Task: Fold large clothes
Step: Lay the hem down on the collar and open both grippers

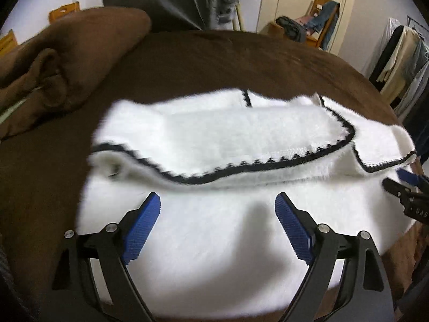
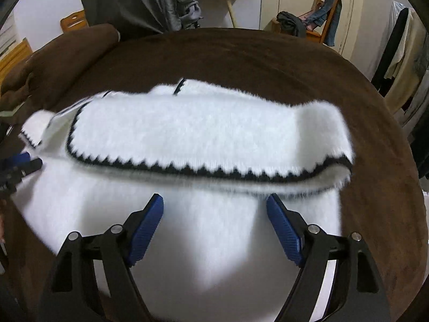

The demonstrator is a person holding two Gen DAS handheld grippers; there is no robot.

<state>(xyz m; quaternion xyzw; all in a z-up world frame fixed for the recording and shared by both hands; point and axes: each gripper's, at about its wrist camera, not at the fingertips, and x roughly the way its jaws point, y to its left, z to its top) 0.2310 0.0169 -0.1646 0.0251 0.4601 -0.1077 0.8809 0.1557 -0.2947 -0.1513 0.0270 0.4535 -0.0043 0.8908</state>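
1. Brown cover (image 1: 241, 61) spreads over the whole work surface; we log a bunched brown blanket (image 1: 61, 64) at its far left.
2. Beyond the surface we see a room with pale walls, a wooden chair (image 1: 321, 24) hung with clothes at far right, and a rack of garments (image 1: 402, 61) along the right edge.
3. We note a grey coat (image 2: 139, 2) hanging behind the far edge, left of centre.
4. Our garment (image 1: 214, 241), white and fluffy, lies flat in the middle of the cover.
5. Its far part is doubled over toward us, so a fold (image 1: 228, 139) lies on top of the near layer.
6. We trace a black zigzag trim (image 2: 201, 169) along the near edge of that fold, running left to right.
7. Our left gripper (image 1: 217, 204) hangs over the near white layer, fingers spread wide, nothing between them.
8. Our right gripper (image 2: 214, 204) is likewise spread wide over the near layer, just short of the trim, pinching nothing.
9. In the left view we catch the right gripper's tips at the right edge, beside the garment's trimmed corner (image 1: 386, 161).
10. Both views are slightly blurred, so we cannot tell whether the fingertips touch the fabric.
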